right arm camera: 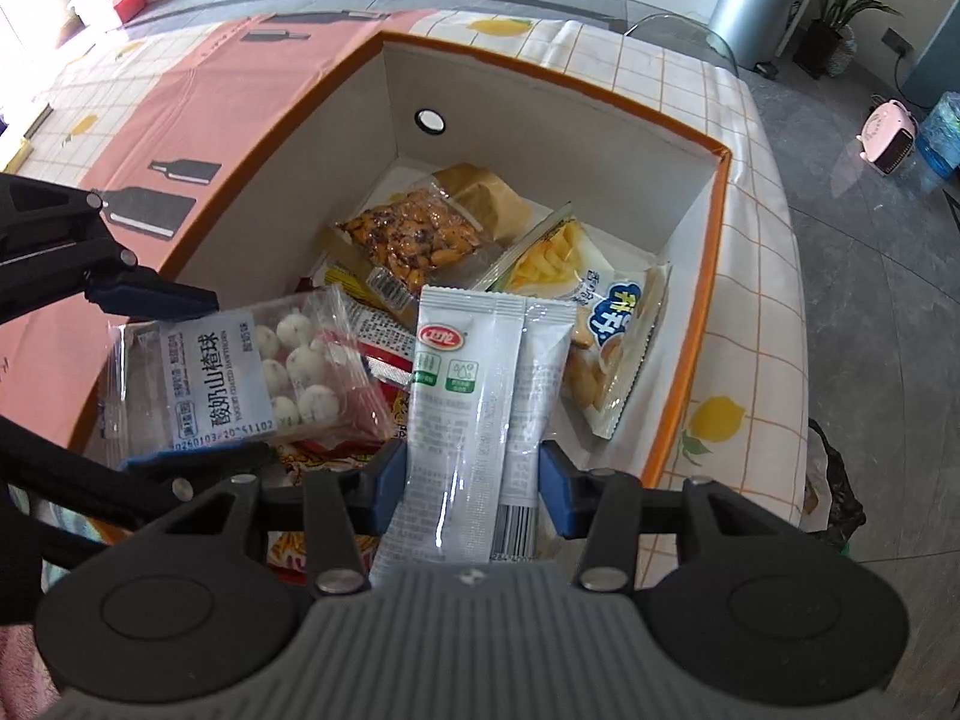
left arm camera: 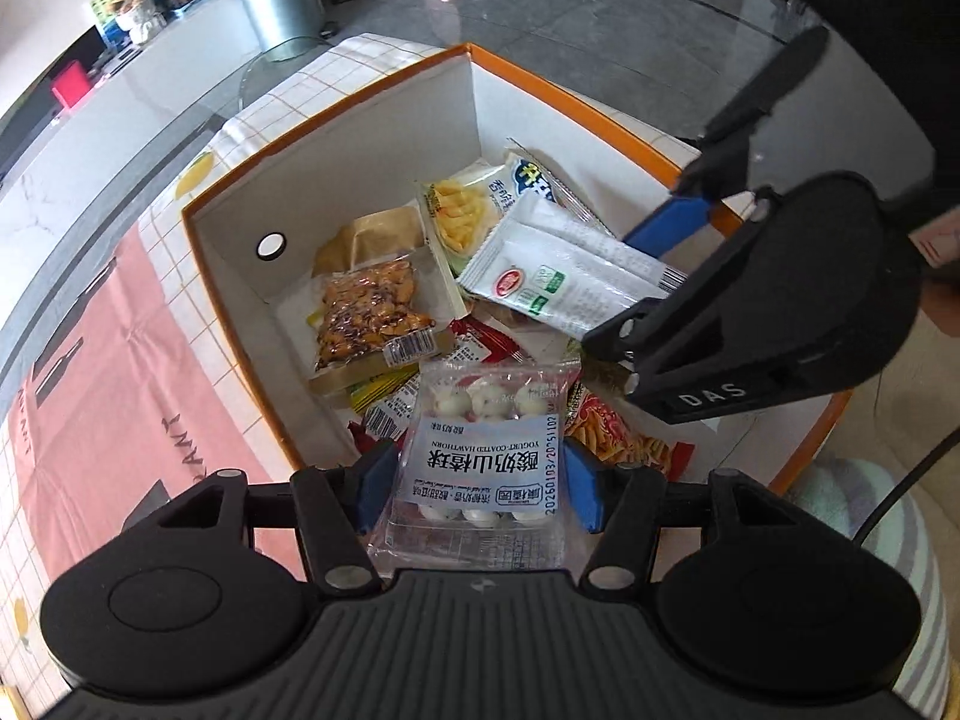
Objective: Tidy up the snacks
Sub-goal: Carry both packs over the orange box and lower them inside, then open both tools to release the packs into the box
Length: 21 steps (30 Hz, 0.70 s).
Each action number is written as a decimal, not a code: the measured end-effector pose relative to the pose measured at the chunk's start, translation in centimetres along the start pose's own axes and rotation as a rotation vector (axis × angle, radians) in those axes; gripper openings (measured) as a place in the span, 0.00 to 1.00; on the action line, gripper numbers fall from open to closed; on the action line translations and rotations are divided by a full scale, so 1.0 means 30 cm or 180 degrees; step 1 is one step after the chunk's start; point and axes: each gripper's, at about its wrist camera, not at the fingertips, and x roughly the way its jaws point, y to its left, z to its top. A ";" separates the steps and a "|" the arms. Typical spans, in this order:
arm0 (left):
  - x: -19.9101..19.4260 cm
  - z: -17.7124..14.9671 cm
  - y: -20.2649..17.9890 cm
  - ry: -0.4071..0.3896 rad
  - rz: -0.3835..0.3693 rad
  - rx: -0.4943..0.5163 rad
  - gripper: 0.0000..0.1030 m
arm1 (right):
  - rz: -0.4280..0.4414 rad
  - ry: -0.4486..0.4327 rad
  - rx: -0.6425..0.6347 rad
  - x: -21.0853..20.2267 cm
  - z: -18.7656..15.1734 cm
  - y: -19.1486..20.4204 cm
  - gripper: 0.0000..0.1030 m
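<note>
Clear crinkly pack of white balls [left arm camera: 480, 468] is pinched by left gripper [left arm camera: 477, 489], glossy white sachets [right arm camera: 474, 414] by right gripper [right arm camera: 468, 480], both held over orange-rimmed cardboard box [left arm camera: 240, 276] piled with foil snack bags [left arm camera: 462, 216].

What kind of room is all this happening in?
Probably a home living or dining area: a table under a lemon-print tablecloth, a metal pedal bin beside a potted plant, and a small pink heater on the tiled floor.

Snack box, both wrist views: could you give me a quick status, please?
Left gripper shut on hawthorn ball pack. Right gripper shut on white sachets. Both over the open snack box, nothing blocking.
</note>
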 end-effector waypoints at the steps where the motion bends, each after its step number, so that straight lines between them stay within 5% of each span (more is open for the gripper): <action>1: 0.005 0.001 -0.001 -0.0004 -0.0007 0.0035 0.65 | -0.0001 0.0018 -0.0029 0.009 0.007 0.002 0.44; 13: 0.076 -0.003 0.011 0.0024 -0.0256 0.0154 0.65 | 0.0001 0.0291 -0.0307 0.103 0.047 0.025 0.45; 21: 0.079 0.002 0.010 0.0079 -0.0216 0.0195 0.67 | -0.0034 0.0392 -0.0374 0.123 0.038 0.027 0.45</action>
